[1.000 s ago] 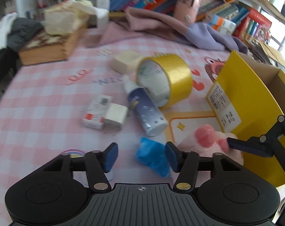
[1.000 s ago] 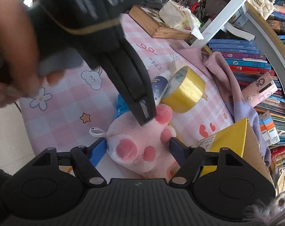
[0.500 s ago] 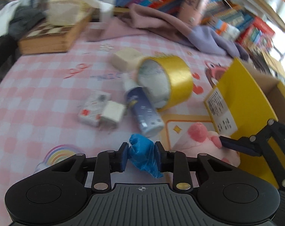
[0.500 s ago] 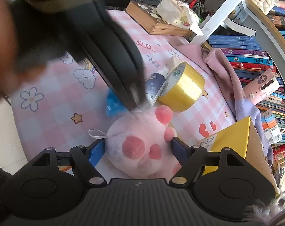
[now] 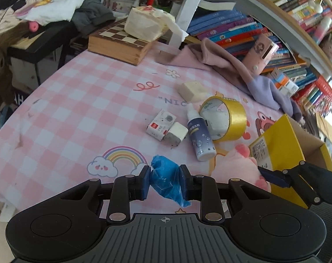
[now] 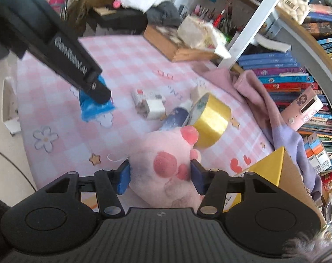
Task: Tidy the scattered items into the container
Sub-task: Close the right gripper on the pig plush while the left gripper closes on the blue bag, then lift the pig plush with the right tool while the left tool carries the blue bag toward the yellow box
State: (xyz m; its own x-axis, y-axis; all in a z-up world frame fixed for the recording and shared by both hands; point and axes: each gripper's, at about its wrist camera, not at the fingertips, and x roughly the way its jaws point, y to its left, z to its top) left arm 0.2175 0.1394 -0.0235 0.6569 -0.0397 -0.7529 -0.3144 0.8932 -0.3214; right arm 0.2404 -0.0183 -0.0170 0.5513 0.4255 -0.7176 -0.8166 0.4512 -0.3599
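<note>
Left gripper (image 5: pixel 164 183) fingers clamped on crumpled blue plastic bag (image 5: pixel 167 180), lifted off pink checked table (image 5: pixel 78 100); thin film could slide out mid-carry; right gripper (image 6: pixel 160 174) fingers closing around pink plush toy (image 6: pixel 166 168), pads touching its sides; soft body may squash and slip; yellow cardboard box (image 5: pixel 282 144) just beside, both carries may collide at its mouth; gold tape roll (image 5: pixel 226 118) beyond.

Scattered items and the yellow box

The crumpled blue wrapper (image 5: pixel 166 180) hangs pinched above the cloth; pink plush (image 6: pixel 166 168), gold tape roll (image 5: pixel 226 118), spray bottle (image 5: pixel 200 139) lie beside the open yellow box (image 5: pixel 282 144).
</note>
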